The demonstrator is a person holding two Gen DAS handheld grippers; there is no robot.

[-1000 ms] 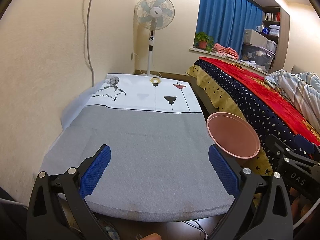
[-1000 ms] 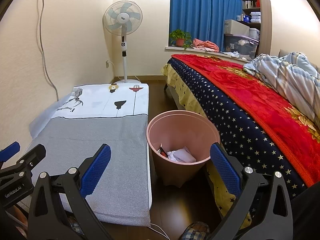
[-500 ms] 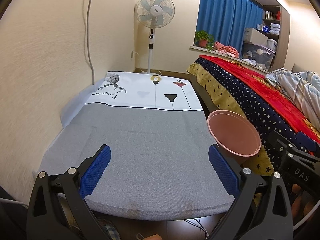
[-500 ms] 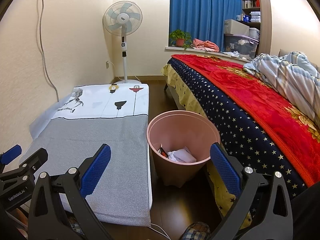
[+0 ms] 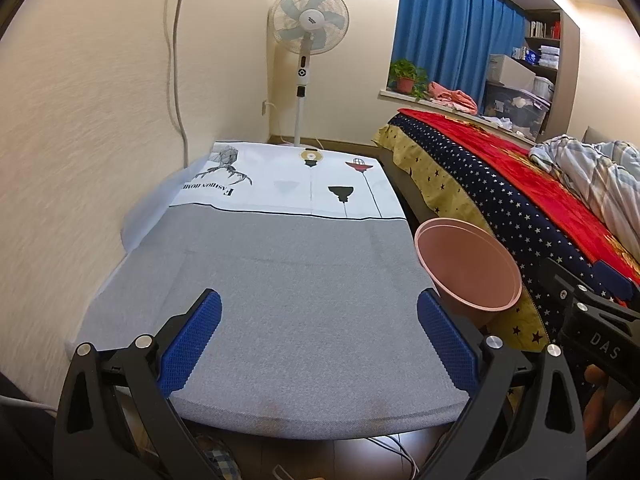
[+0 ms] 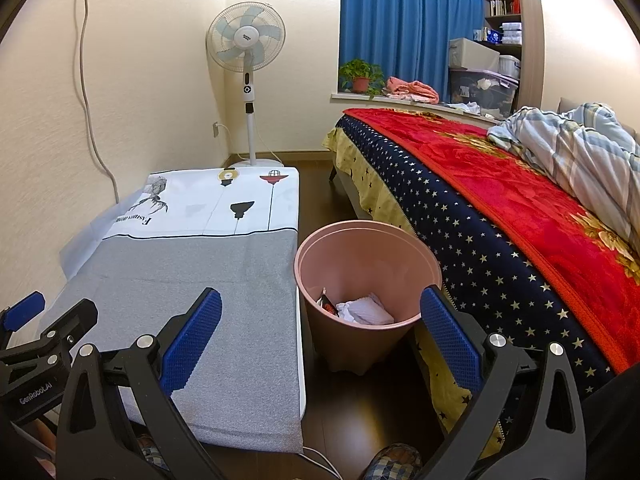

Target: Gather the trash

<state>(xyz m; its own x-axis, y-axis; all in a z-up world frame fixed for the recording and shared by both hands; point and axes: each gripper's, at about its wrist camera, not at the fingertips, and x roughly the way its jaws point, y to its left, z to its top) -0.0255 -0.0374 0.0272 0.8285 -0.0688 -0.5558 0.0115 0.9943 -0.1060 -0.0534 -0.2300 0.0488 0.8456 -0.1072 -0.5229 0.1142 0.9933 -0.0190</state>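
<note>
Inside pink bin (image 6: pixel 366 264): crumpled paper (image 6: pixel 366 310).

Fan (image 6: pixel 245 43), potted plant (image 6: pixel 360 75), bed (image 6: pixel 500 216), grey table (image 5: pixel 304 300).

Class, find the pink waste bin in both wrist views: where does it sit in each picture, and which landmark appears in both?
Left wrist view: pink waste bin at the right, only its rim and inner wall showing, beyond the right fingertip.
Right wrist view: the bin sits at centre, on the floor between table and bed, with trash inside.
Shared landmark: the standing fan by the far wall.
</note>
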